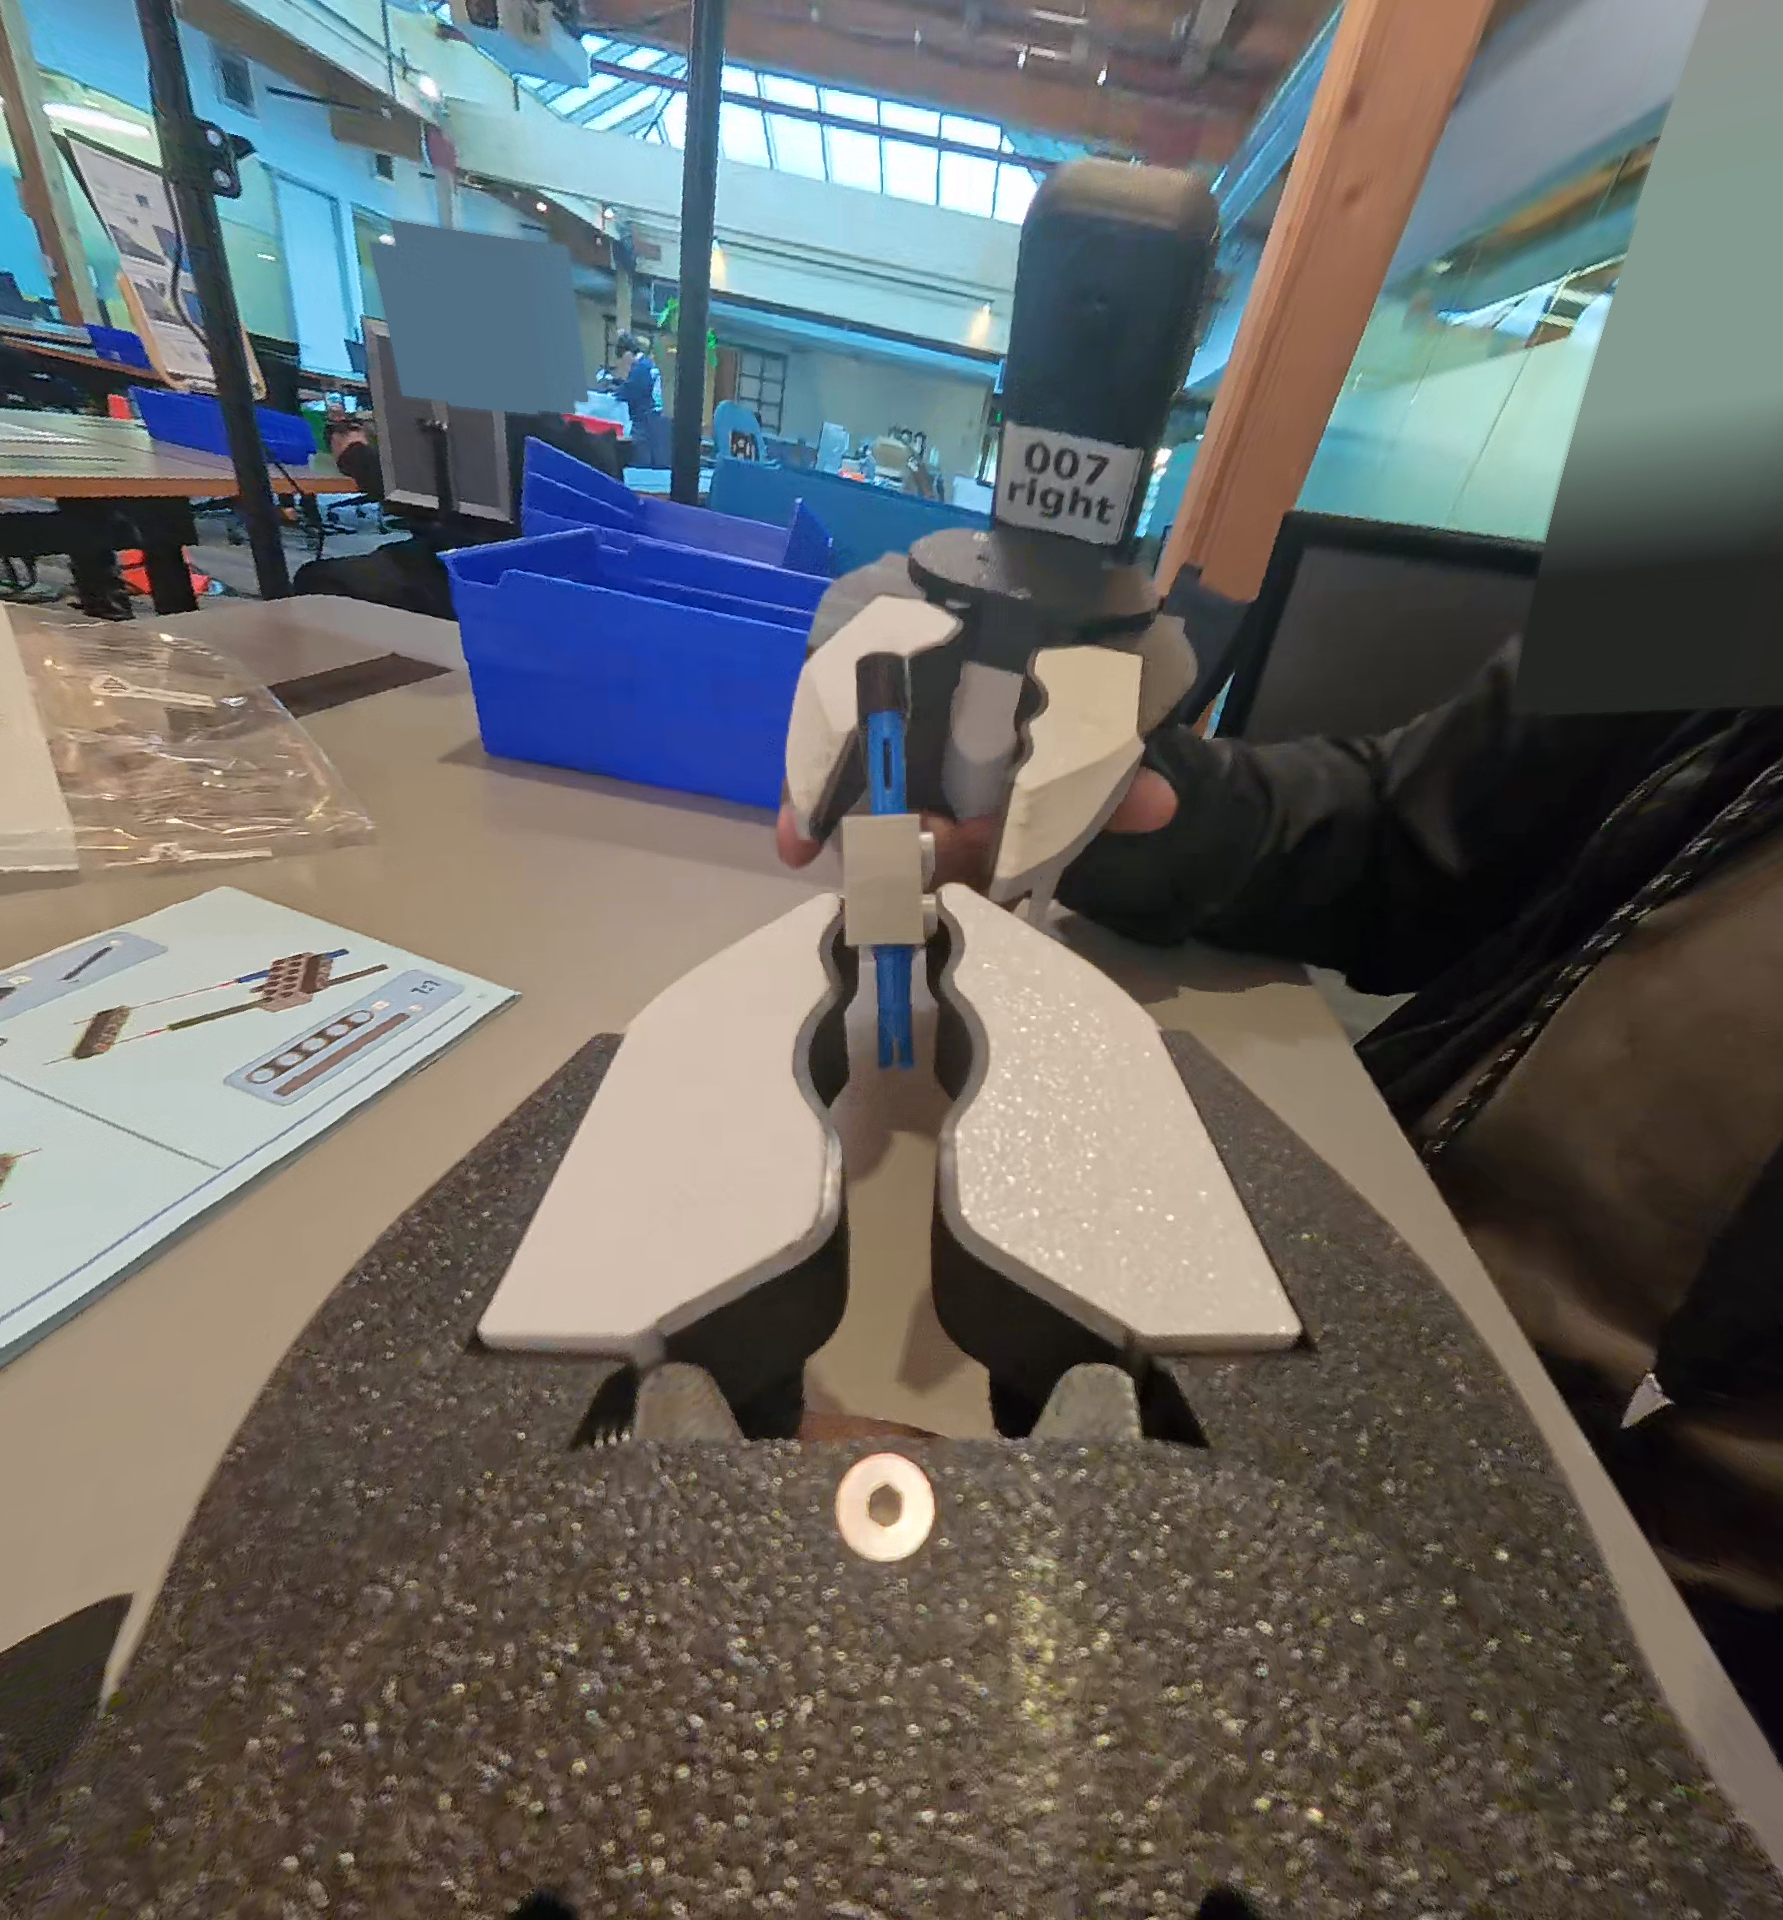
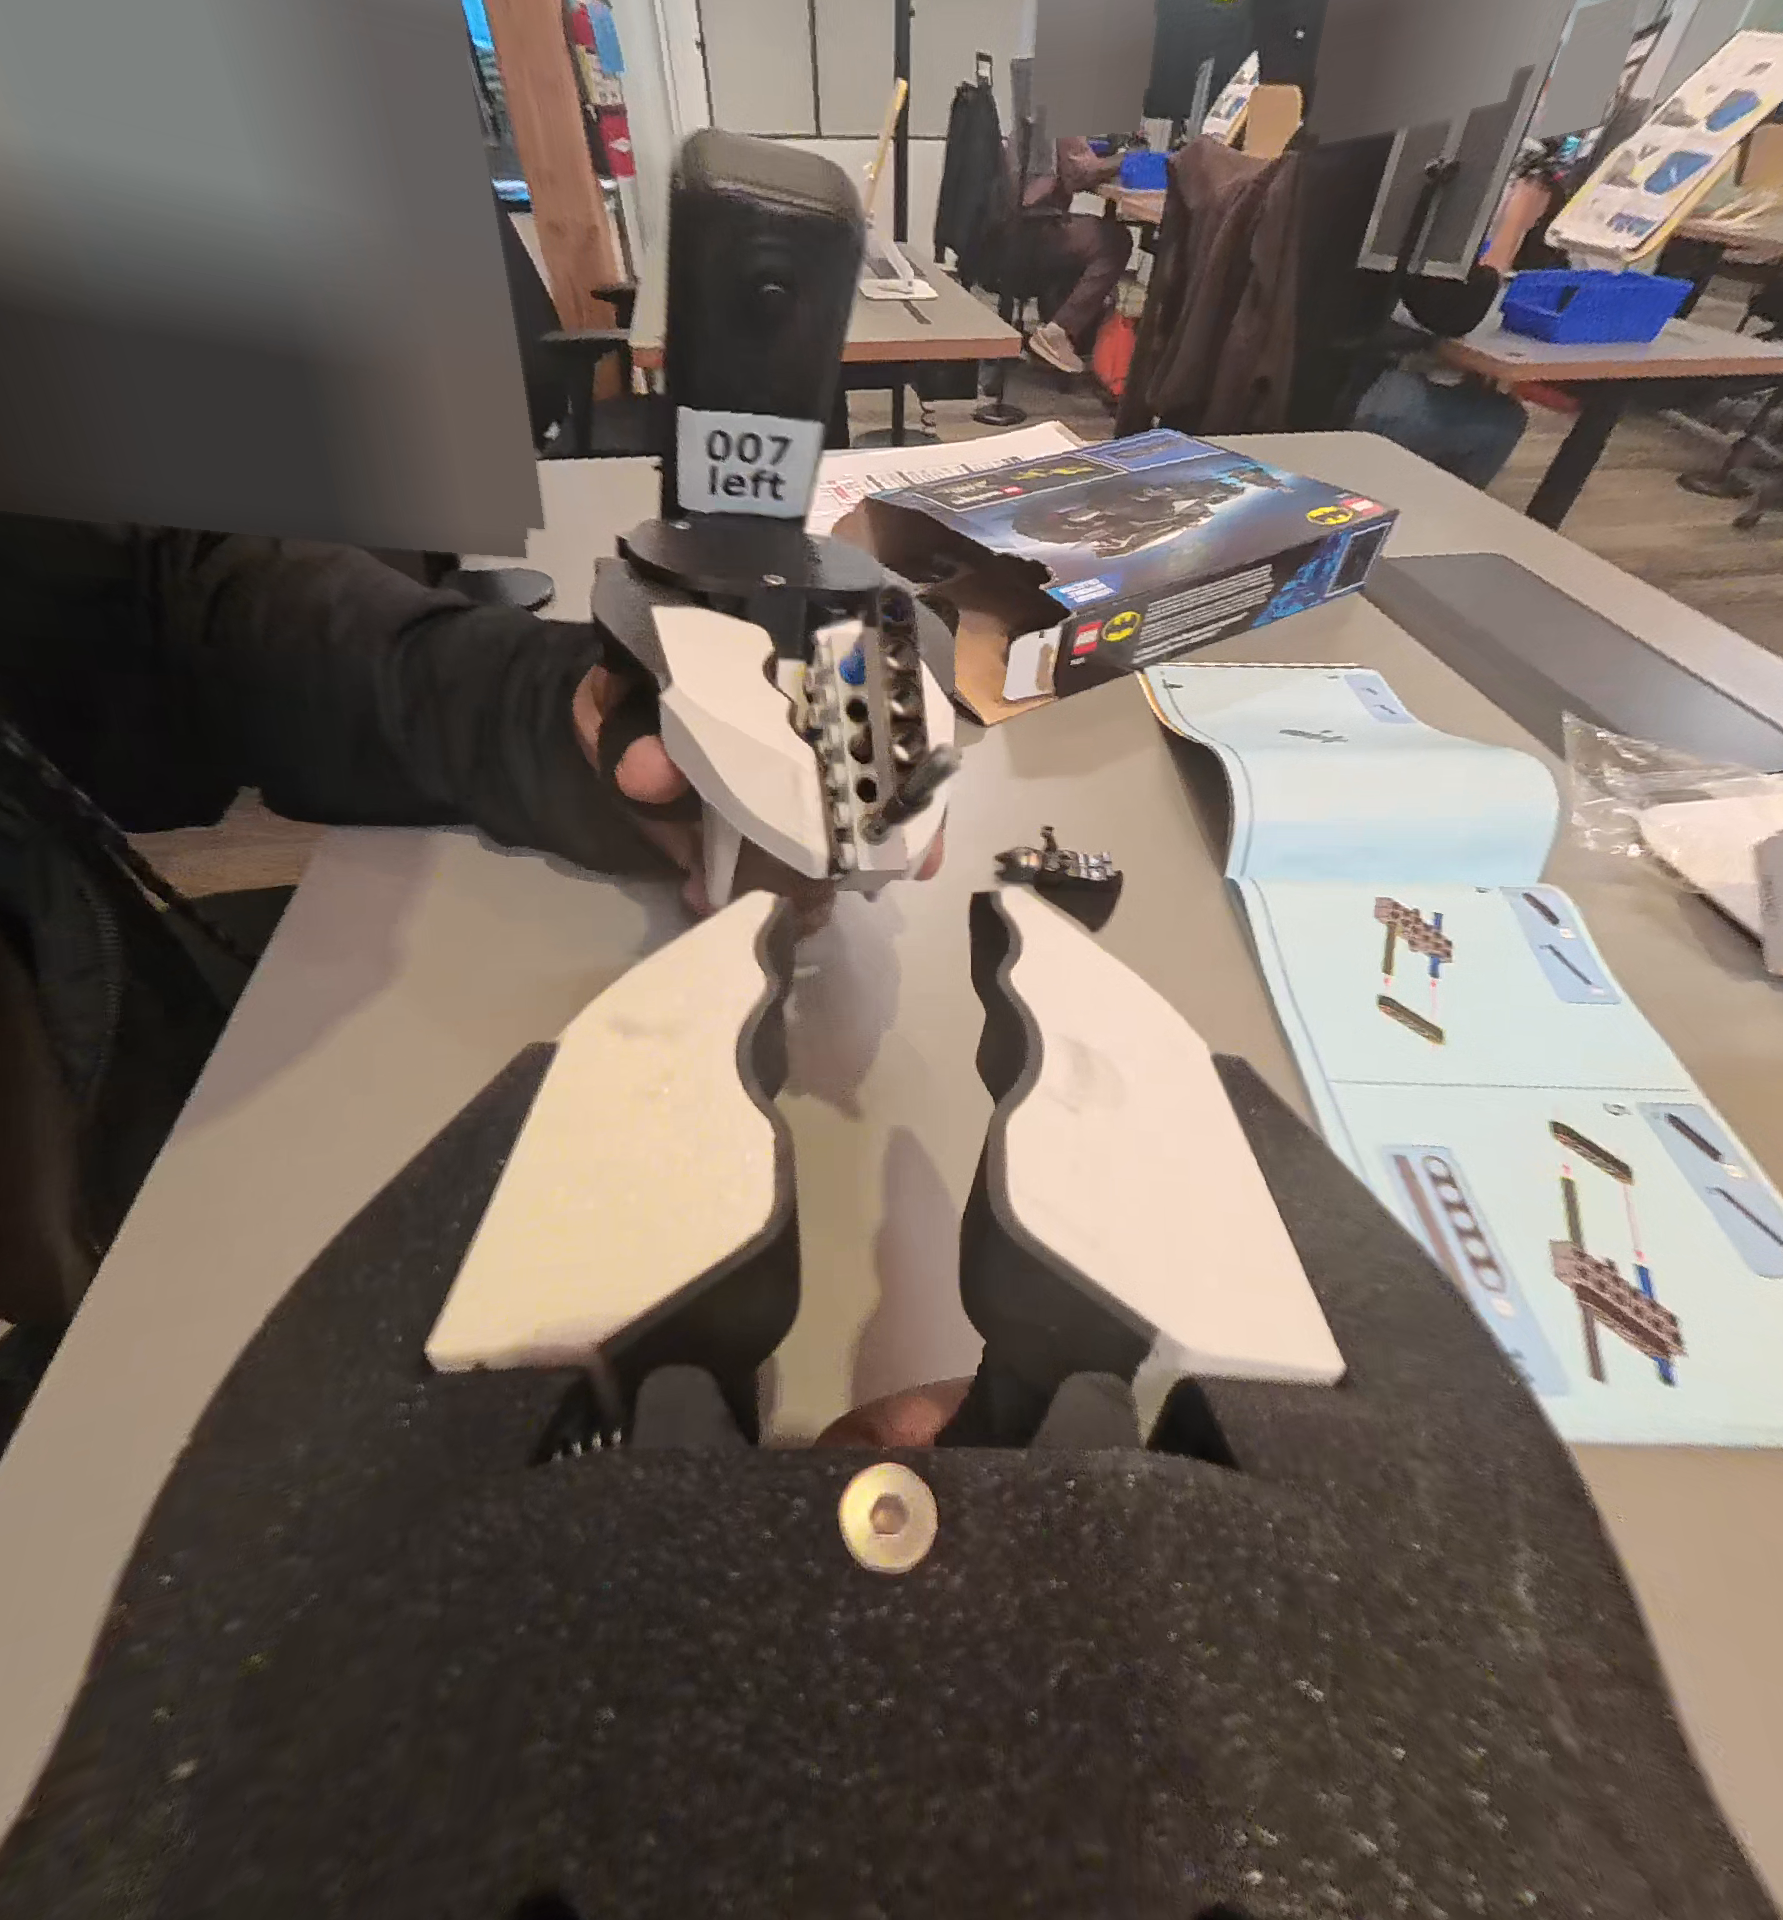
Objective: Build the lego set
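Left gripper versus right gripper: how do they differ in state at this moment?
The left gripper is nearly closed, clamping a grey brick assembly with a blue pin through it; the right gripper stands open and holds nothing. Both have white fingers on black bodies.

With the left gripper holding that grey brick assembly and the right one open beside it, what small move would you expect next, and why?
Probably the right gripper, open and holding nothing, closes on the black axle atop the blue pin and presses it down. The left gripper grips the grey brick assembly, and the pin and axle stand well above it.
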Demonstrator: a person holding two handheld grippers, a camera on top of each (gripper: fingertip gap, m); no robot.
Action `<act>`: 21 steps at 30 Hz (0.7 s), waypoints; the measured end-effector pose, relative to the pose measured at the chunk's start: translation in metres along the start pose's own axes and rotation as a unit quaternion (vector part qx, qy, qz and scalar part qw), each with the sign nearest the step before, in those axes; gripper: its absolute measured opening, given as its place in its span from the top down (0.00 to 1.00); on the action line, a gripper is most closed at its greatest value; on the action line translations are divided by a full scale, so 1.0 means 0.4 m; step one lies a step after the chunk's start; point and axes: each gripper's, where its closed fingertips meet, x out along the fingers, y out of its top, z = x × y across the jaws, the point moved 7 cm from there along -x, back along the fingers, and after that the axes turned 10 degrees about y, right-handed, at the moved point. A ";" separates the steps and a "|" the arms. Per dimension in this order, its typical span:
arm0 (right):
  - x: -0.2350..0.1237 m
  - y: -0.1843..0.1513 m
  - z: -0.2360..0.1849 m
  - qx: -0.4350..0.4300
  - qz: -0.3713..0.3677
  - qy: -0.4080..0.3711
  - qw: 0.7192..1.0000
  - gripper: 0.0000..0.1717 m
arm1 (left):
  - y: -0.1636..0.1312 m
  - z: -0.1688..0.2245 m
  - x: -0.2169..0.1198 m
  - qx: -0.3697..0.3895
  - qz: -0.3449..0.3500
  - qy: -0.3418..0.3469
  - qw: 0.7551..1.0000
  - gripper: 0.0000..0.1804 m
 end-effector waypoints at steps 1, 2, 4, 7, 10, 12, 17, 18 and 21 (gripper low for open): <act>0.004 0.001 -0.003 0.004 0.005 0.006 1.000 0.81 | 0.000 0.001 0.000 -0.004 0.002 -0.004 1.000 0.93; 0.008 0.002 -0.005 0.008 0.010 0.010 1.000 0.82 | 0.000 0.002 0.001 -0.006 0.004 -0.008 1.000 0.93; 0.014 0.004 -0.009 0.015 0.017 0.018 1.000 0.82 | 0.000 0.006 0.002 -0.009 0.005 -0.016 1.000 0.93; 0.017 0.002 -0.011 0.018 0.018 0.021 0.999 0.83 | 0.001 0.010 0.002 -0.017 0.013 -0.026 0.999 0.93; 0.017 0.003 -0.011 0.001 0.020 0.009 1.000 0.84 | 0.002 0.008 0.001 -0.054 0.021 -0.046 0.997 0.93; 0.017 0.006 -0.016 -0.041 0.022 -0.009 0.999 0.84 | 0.003 0.005 0.000 -0.082 0.029 -0.055 0.995 0.93; 0.021 0.008 -0.024 -0.171 0.028 -0.114 0.978 0.84 | 0.007 -0.010 -0.002 -0.151 0.057 -0.066 0.985 0.93; 0.021 0.010 -0.026 -0.197 0.033 -0.137 0.970 0.85 | 0.008 -0.015 -0.003 -0.169 0.065 -0.068 0.981 0.93; 0.029 0.009 -0.034 -0.263 0.031 -0.188 0.946 0.85 | 0.009 -0.028 -0.006 -0.209 0.082 -0.071 0.972 0.93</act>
